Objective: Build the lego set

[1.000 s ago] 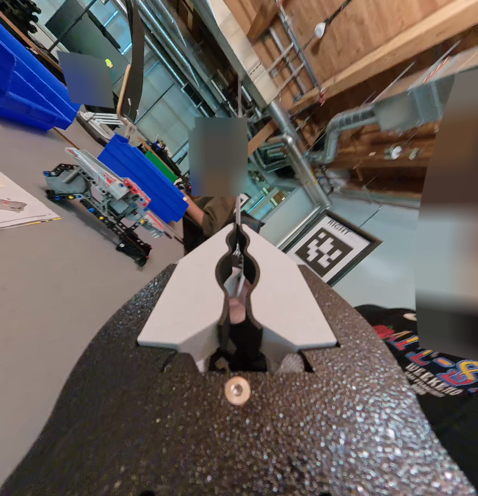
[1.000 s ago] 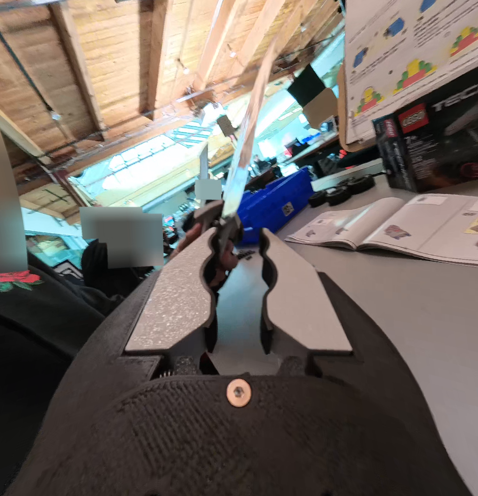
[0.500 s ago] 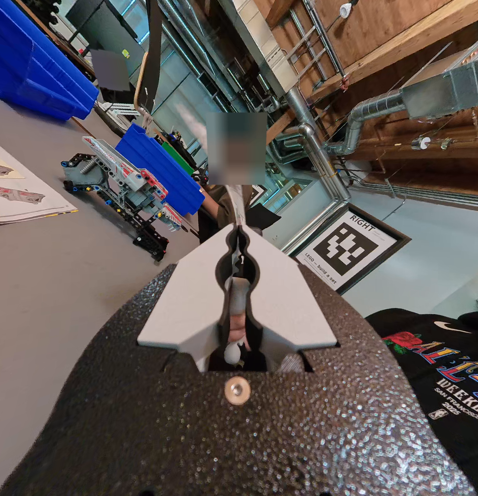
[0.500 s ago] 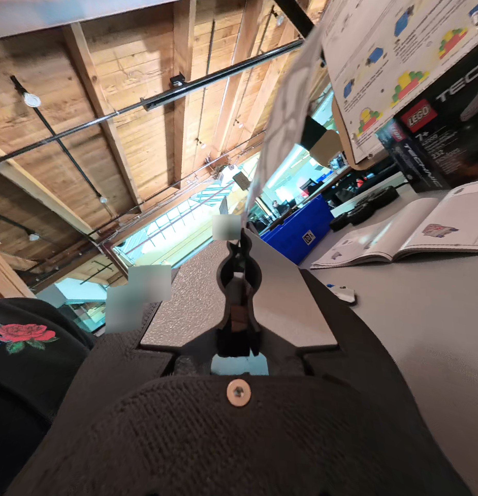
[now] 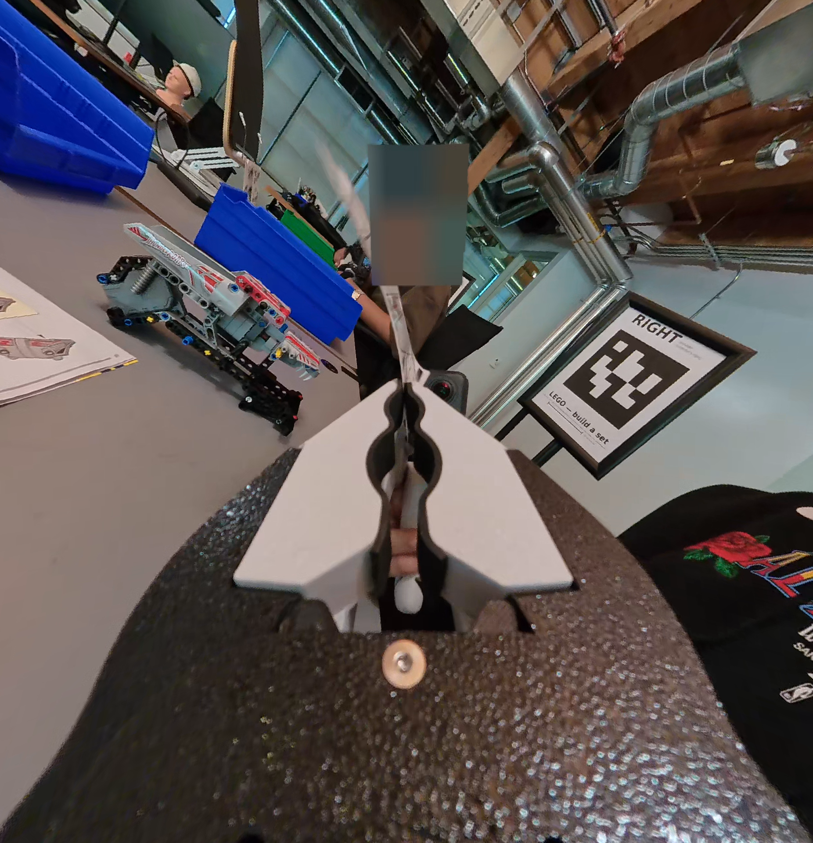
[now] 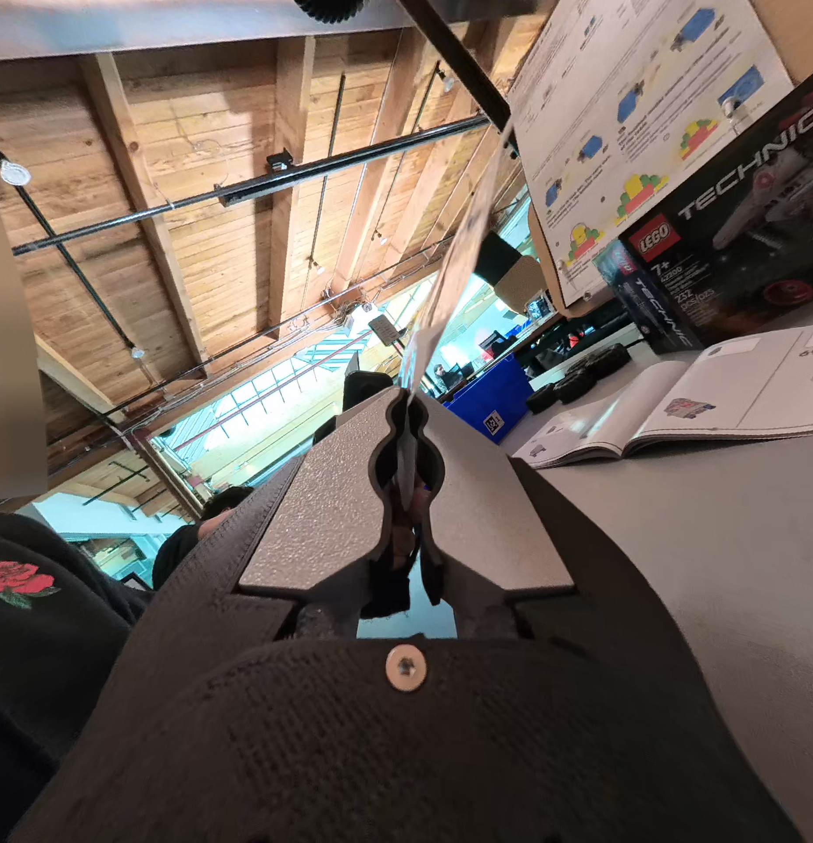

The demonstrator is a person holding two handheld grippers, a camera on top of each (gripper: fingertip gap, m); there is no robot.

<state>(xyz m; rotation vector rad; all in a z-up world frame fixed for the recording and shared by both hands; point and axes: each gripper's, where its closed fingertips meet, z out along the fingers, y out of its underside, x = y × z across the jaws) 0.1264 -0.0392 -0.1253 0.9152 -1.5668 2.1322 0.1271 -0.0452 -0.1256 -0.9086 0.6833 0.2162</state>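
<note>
Left gripper (image 5: 407, 392): clenched on one end of a thin printed sheet (image 5: 398, 319), seen edge-on, probably stickers.
Right gripper (image 6: 407, 403): clenched on a thin sheet (image 6: 459, 255) that rises straight out past its tips; likely the same sheet.
Sheet axis: along each gripper's fingers, held in the air.
Model (image 5: 213, 310): on the grey table (image 5: 99, 479), ahead and left of the left gripper, well apart, nearer that one.
Booklet (image 6: 696, 410): open, right of the right gripper.
</note>
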